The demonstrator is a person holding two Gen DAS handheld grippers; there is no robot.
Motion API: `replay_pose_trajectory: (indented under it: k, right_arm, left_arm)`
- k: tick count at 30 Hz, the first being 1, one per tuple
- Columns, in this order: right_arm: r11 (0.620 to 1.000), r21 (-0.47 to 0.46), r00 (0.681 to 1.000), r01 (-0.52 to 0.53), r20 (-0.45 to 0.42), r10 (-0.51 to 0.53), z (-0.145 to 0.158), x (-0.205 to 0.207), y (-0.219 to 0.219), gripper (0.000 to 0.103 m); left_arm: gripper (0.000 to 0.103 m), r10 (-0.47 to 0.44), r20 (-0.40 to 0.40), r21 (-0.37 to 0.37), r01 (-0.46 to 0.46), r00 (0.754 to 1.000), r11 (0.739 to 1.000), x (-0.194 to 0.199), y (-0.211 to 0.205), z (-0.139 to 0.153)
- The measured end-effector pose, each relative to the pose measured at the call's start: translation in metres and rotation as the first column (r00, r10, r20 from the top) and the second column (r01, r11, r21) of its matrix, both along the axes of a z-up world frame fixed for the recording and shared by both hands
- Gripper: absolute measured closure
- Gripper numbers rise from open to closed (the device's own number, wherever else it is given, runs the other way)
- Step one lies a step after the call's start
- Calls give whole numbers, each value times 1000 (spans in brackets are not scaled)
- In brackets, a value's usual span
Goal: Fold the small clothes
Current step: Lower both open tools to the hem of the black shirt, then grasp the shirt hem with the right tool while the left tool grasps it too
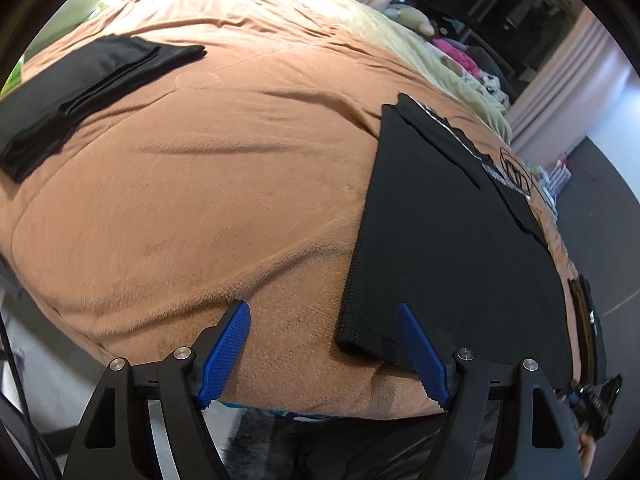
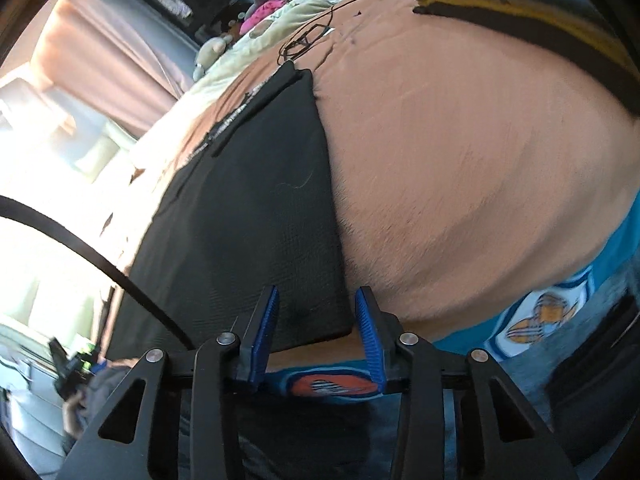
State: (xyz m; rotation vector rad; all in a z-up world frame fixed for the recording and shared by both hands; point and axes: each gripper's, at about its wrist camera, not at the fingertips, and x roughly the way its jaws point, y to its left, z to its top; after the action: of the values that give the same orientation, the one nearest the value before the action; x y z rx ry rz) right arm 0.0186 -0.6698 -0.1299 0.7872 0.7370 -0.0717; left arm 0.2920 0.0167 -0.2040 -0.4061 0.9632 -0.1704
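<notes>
Black garment (image 1: 448,248) spread flat on brown blanket (image 1: 224,184), near front edge. Left gripper (image 1: 324,344) wide, straddling garment's near corner, not pinching. Right gripper (image 2: 316,332) narrower, garment's other near corner between pads (image 2: 370,332), grip unclear. Folded black cloth (image 1: 88,84) well apart from garment.

The right gripper (image 2: 316,320) hangs over the near edge of a black cloth (image 2: 256,216) spread on a brown blanket (image 2: 460,168); its blue pads (image 2: 370,332) stand apart, straddling the cloth's near corner; a stack of folded dark clothes (image 2: 520,12) sits at the far right.
</notes>
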Motion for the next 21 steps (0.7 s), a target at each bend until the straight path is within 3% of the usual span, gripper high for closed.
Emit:
replay_pose_trajectory:
  k: [6, 8, 16, 21]
  right_arm:
    - [997, 61, 999, 45, 27, -46, -11, -5, -5, 66]
    - [996, 69, 998, 58, 32, -60, -13, -6, -7, 74]
    - [993, 95, 997, 65, 33, -68, -21, 11, 5, 78]
    - [988, 124, 994, 96, 43, -102, -23, 13, 7, 91]
  left_arm:
    - [25, 56, -28, -31, -57, 998, 998, 1, 2, -1]
    - [26, 78, -41, -51, -81, 996, 995, 1, 1, -3]
    - [52, 96, -73, -62, -101, 993, 993, 1, -11, -5]
    - [65, 113, -89, -47, -118, 990, 992, 4, -18, -6]
